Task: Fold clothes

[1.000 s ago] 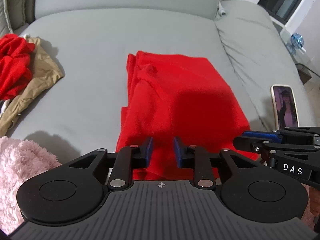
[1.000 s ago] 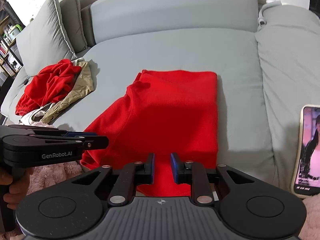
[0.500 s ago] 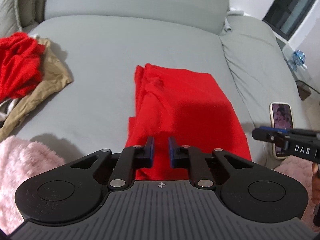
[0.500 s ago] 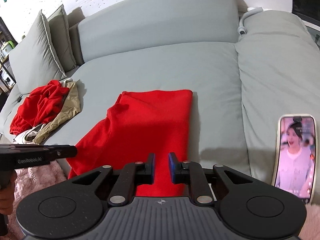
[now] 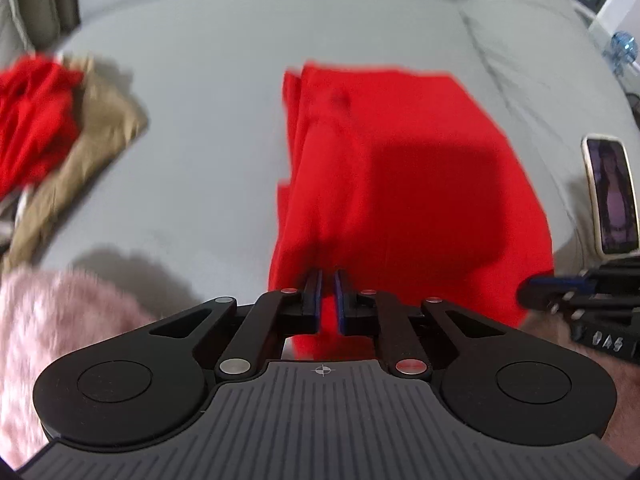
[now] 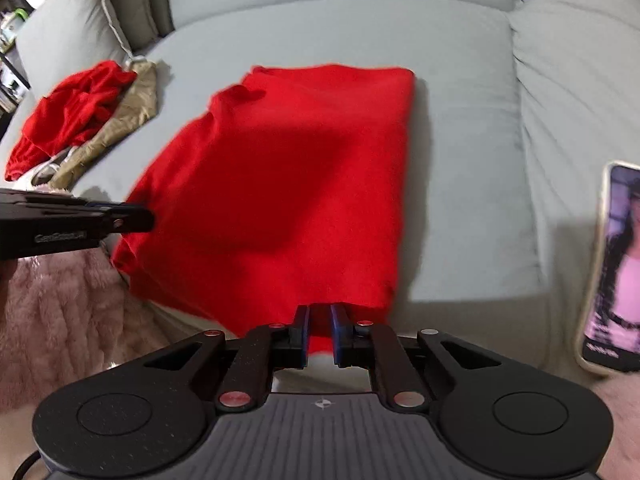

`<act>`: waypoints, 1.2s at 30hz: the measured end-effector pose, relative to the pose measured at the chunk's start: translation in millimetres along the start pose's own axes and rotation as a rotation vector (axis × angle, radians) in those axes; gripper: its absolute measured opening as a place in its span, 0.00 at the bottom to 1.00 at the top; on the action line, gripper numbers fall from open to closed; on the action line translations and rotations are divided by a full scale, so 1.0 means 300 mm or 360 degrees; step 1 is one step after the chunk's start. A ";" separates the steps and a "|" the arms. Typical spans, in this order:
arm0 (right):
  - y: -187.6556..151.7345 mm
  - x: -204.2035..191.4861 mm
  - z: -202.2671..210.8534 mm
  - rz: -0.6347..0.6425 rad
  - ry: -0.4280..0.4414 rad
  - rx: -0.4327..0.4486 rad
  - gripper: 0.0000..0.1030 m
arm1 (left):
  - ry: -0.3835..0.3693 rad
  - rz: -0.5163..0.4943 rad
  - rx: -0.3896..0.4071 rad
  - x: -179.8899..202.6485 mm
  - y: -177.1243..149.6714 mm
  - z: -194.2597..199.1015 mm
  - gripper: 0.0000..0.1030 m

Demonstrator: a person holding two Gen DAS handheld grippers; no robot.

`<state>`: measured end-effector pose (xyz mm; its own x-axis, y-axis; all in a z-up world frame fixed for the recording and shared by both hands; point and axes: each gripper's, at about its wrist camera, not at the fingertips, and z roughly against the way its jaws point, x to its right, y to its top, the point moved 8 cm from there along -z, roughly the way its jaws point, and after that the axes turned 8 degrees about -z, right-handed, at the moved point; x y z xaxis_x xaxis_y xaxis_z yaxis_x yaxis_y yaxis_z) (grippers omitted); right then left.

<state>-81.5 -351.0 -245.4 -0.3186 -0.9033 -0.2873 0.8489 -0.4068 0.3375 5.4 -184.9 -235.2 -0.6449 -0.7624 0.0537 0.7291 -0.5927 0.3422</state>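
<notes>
A red garment [image 5: 400,160], folded lengthwise, lies flat in the middle of the grey sofa seat [image 5: 208,92]. My left gripper [image 5: 328,280] is shut on its near left corner, and the cloth puckers toward the fingertips. In the right wrist view the same red garment [image 6: 288,168] reaches down to my right gripper [image 6: 320,312], which is shut on the near right hem. The left gripper [image 6: 132,216] shows side-on at the garment's left edge. The right gripper [image 5: 532,304] shows at the near right corner. Both views are motion-blurred.
A heap of red and tan clothes [image 6: 80,116] lies at the sofa's left. A pink fluffy blanket [image 5: 60,340] covers the near left edge. A phone [image 6: 616,272] with a lit screen lies on the seat to the right. Cushions [image 6: 80,20] stand at the back left.
Both grippers came back down to the garment's near edge and their fingers narrowed from a wide gap to shut on the cloth. The near hem now bunches at the fingertips.
</notes>
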 end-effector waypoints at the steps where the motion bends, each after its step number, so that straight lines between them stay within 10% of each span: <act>1: 0.002 0.001 0.026 0.0012 0.0015 0.0013 0.20 | -0.0010 0.0011 0.0023 -0.008 0.000 0.023 0.20; 3: 0.022 0.010 0.072 0.0037 0.0019 0.0067 0.25 | -0.0019 0.0037 0.0088 -0.028 0.011 0.070 0.44; 9: 0.161 0.084 0.121 -0.0153 0.0069 0.0226 0.42 | -0.0073 0.0243 0.0317 -0.137 0.145 0.125 0.73; 18: 0.254 0.151 0.020 -0.0545 0.0267 0.0179 0.69 | -0.0118 0.0261 0.0071 -0.156 0.186 -0.059 0.73; 36: 0.269 0.218 -0.145 -0.0874 0.0664 0.0058 0.48 | -0.0408 0.0089 0.0019 -0.074 0.218 -0.201 0.81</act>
<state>-15.5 -437.1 -276.0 -0.5033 -0.4404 -0.7435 0.5940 -0.8012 0.0724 81.3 -222.4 -270.5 -0.6420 -0.7021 0.3081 0.7633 -0.5473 0.3433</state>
